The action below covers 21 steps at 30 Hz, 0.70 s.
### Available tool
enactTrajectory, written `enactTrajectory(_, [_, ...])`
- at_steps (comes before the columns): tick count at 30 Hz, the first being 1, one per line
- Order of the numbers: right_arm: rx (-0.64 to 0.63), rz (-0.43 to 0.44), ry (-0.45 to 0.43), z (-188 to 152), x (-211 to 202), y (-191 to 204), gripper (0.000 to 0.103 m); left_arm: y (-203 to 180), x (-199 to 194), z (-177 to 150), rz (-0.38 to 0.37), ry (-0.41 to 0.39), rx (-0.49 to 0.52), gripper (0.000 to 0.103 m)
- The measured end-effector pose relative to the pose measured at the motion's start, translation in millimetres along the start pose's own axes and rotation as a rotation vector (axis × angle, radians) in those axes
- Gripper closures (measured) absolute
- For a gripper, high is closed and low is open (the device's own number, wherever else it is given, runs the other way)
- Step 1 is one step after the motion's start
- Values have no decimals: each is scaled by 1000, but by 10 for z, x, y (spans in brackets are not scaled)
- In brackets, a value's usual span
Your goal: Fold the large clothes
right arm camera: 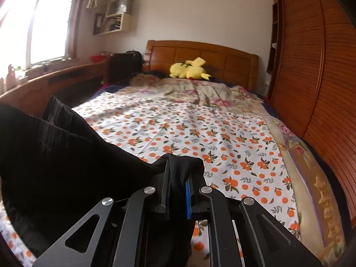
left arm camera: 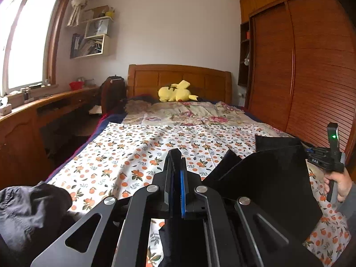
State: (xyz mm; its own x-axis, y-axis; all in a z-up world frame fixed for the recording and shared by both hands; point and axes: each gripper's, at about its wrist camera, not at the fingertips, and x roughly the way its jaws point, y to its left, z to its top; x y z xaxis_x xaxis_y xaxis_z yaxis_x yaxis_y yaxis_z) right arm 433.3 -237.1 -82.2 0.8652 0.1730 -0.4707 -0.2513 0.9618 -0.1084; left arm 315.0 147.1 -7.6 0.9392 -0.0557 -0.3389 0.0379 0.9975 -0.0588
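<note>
The black garment hung between the two grippers above the foot of the bed, over the orange-print sheet. In the right wrist view the right gripper was clamped on a bunched edge of the dark cloth: fabric rose between the two fingers, folded over the tip of the blue-padded one, and from there swept away to the left of the frame in a broad black drape whose seams and a hem showed near the left edge. Below the jaws more of the cloth dropped out of sight under the gripper body. In the left wrist view the left gripper had its jaws drawn almost together, with a thin dark layer between the pads; black fabric hung beneath the gripper body, so it appeared to be closed on the garment, though the pinched edge itself was hard to make out. To its right the garment stood up in stiff dark panels, stretching toward the other gripper, which a hand in a grey sleeve held near the right edge. A second dark, wrinkled mass of cloth lay at lower left on the sheet. Farther up the bed lay a floral quilt and a yellow plush toy against the wooden headboard.
</note>
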Motion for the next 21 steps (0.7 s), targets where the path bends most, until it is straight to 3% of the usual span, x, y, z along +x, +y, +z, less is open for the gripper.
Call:
enactTrajectory(6, [18, -51, 29, 4, 353, 19, 95, 64, 304, -1, 7, 17, -8, 94])
enactTrajectory(8, [23, -60, 46, -3, 456, 26, 94, 101, 311, -74, 19, 24, -26, 74])
enactTrajectory(9, [27, -60, 58, -14, 502, 33, 94, 106, 304, -117, 19, 21, -27, 44])
enactTrajectory(10, [32, -65, 71, -36, 551, 43, 93, 100, 284, -190, 7, 13, -18, 28])
enactTrajectory(12, [42, -64, 86, -73, 607, 69, 84, 58, 233, -329, 9, 22, 7, 27])
enactTrajectory(13, [52, -62, 95, -92, 636, 76, 64, 45, 229, -379, 11, 32, 14, 27])
enactTrajectory(14, [59, -77, 100, -100, 647, 83, 29, 33, 228, -450, 7, 48, 16, 27])
enactTrajectory(15, [59, -111, 90, -103, 632, 87, 22, 23, 229, -522, -6, 64, 12, 27])
enactTrajectory(18, [27, -115, 89, -101, 589, 143, 22, 4, 201, -714, -32, 99, -4, 27])
enactTrajectory(21, [3, -80, 104, -143, 532, 199, 22, -52, 169, -878, -50, 128, -13, 19])
